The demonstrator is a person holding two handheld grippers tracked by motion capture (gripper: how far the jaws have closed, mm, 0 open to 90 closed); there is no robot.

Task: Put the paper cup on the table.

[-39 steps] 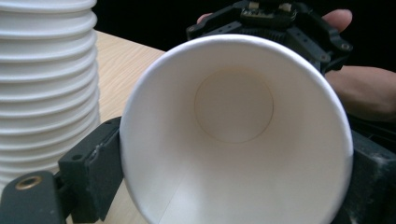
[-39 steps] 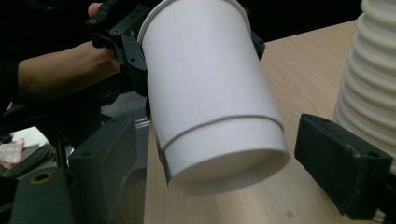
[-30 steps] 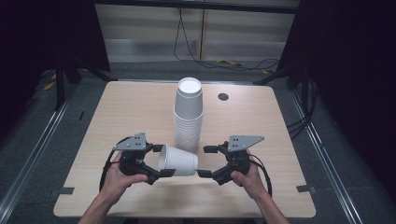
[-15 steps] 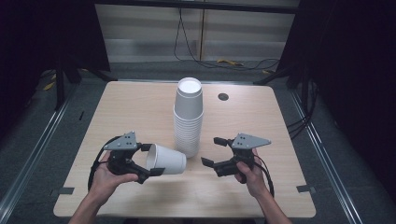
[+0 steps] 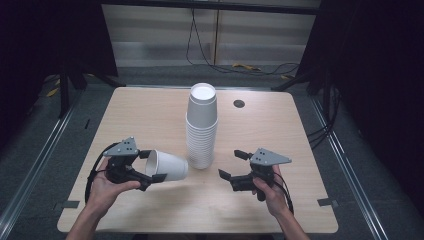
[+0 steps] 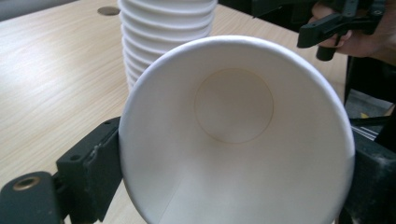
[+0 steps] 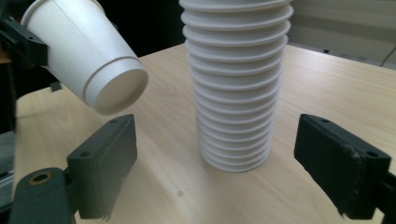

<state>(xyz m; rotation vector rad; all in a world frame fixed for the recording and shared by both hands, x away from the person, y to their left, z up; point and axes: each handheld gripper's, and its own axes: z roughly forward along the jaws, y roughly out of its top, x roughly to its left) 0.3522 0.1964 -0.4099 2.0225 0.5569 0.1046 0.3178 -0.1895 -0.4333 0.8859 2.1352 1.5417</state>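
Paper cup [image 5: 167, 165] in left gripper [image 5: 148, 167] — cup stack [image 5: 201, 127] just beside.

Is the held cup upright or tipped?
Tipped: the cup lies sideways in the left gripper, its mouth facing the gripper and its base toward the stack.

A pale wood-grain bench [image 5: 150, 115] with rounded corners is seen under even overhead light, a small round dark grommet [image 5: 239, 104] set near its far edge. Grey carpet floor [image 5: 60, 145] is laid around it, with metal rails [image 5: 35, 170] run along both sides. Beyond, a light panelled wall [image 5: 160, 35] is crossed by hanging black cables [image 5: 197, 42], flanked by dark curtains [image 5: 385, 75].
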